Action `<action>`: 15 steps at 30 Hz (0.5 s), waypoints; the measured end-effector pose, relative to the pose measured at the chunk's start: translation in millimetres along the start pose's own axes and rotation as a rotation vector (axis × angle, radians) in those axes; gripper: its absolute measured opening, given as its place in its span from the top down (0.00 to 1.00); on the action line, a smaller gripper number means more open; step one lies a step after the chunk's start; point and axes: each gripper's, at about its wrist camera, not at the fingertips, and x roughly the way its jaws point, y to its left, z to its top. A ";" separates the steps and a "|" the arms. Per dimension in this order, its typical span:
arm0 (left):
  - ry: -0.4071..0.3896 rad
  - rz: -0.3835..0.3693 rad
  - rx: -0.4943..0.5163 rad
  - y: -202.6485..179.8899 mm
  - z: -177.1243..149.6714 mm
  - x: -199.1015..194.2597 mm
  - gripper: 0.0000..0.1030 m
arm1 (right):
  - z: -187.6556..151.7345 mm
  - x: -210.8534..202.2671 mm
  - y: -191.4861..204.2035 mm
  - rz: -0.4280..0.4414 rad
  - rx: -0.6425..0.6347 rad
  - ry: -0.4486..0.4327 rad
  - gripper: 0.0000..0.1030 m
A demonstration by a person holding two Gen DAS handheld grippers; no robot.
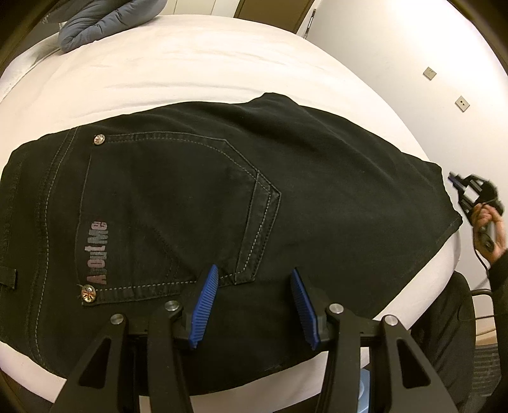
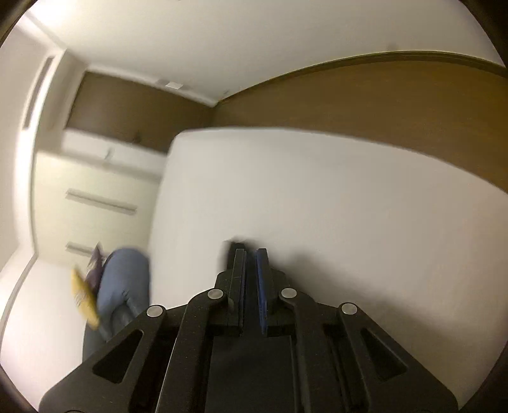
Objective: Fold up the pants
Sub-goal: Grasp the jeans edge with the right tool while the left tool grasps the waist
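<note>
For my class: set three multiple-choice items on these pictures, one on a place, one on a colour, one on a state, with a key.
1. Where do the black pants lie?
A. on the white bed
B. on a chair
C. on the floor

2. What colour are the left gripper pads?
A. red
B. blue
C. green

3. How is the left gripper?
A. shut on cloth
B. open, holding nothing
C. out of view

Key: A, white sheet surrounds them; B, ribbed blue pads show; B, the fingers stand apart with nothing between.

One pair of black pants (image 1: 222,190), one blue garment (image 1: 104,22), two wall plates (image 1: 429,73).
</note>
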 end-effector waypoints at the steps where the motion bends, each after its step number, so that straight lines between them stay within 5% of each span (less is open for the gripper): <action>1: -0.001 -0.001 -0.002 -0.8 0.0 0.3 0.49 | -8.4 3.3 13.2 0.019 -0.038 0.051 0.93; 5: 0.008 0.014 0.014 -5.6 1.6 1.6 0.46 | -70.1 45.6 55.8 0.099 -0.151 0.296 0.93; 9: 0.013 0.009 0.008 -4.7 2.2 1.4 0.46 | -114.9 106.2 69.1 0.083 -0.196 0.442 0.93; 12: 0.011 0.004 -0.006 -3.8 2.2 1.0 0.46 | -104.4 139.1 42.3 0.011 -0.117 0.450 1.00; 15: 0.011 0.018 0.005 -5.9 1.1 0.9 0.46 | -72.7 132.5 17.3 0.067 0.006 0.362 1.00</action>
